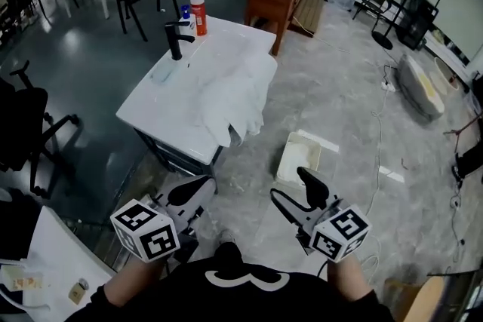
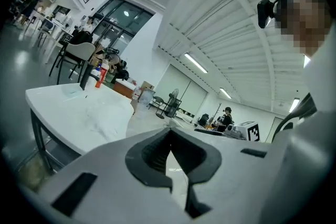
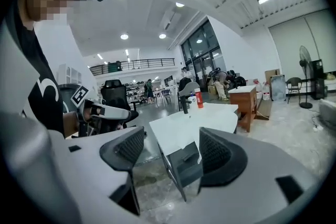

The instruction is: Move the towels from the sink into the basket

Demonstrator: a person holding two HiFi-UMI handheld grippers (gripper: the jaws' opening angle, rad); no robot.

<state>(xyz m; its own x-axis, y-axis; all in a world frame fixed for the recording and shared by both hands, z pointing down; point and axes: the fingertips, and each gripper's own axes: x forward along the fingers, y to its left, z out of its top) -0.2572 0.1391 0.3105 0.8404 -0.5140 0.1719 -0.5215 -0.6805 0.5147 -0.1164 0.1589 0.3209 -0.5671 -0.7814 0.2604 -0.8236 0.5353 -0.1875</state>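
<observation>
**Towels lie on the sink, both grippers empty**

The white towels (image 1: 235,90) lie in a crumpled heap on the right half of the white sink top (image 1: 151,105). The heap's long axis runs from the far end of the top towards the person. Its near end spills over the near right corner and hangs down in points towards the floor. A black faucet (image 1: 175,40) stands at the far left of the top, with an orange bottle (image 1: 198,13) behind it.

The white basket (image 1: 298,158) sits on the floor, near the hanging towel ends but apart from them. It is oblong, with its long axis pointing away from the person.

Both grippers are held low in front of the person, well short of the towels. The left gripper (image 1: 190,191) has its jaws drawn together, tips meeting, with nothing between them. The right gripper (image 1: 293,191) has its jaws spread wide, and through the gap only the sink stand and floor show.
</observation>
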